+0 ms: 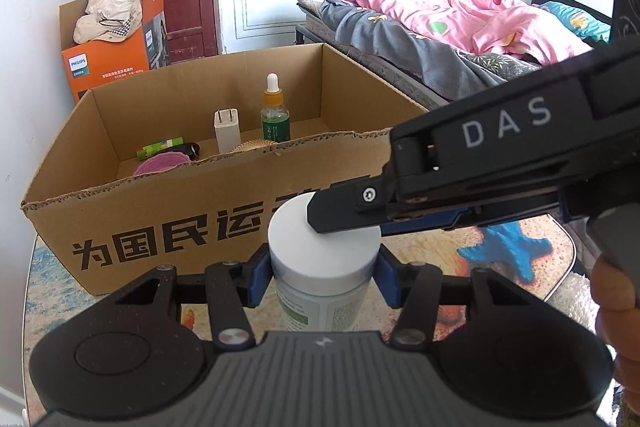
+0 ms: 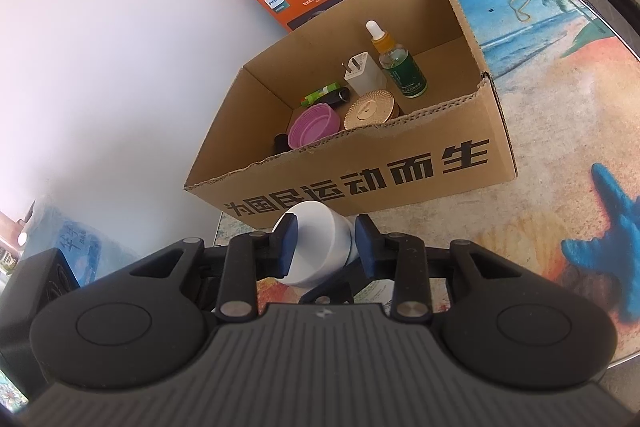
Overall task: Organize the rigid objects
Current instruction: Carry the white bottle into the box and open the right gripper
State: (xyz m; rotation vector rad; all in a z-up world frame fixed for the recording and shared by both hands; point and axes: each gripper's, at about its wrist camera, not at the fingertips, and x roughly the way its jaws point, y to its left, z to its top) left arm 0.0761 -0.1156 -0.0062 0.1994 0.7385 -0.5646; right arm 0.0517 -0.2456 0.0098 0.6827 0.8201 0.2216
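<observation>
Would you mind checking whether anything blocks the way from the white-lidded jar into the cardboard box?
Only the box's near wall stands between the white-lidded jar and the cardboard box; the jar must go over it. Inside, the right side of the floor looks bare, beside the dropper bottle.

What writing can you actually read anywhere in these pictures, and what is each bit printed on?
"DAS": side of the right gripper.
"PHILIPS": orange box by the wall; the smaller white line under it is too small to read.
"为国民运动而生": front of the cardboard box.
Print on the white-lidded jar and the green dropper bottle: too small and blurred.
</observation>
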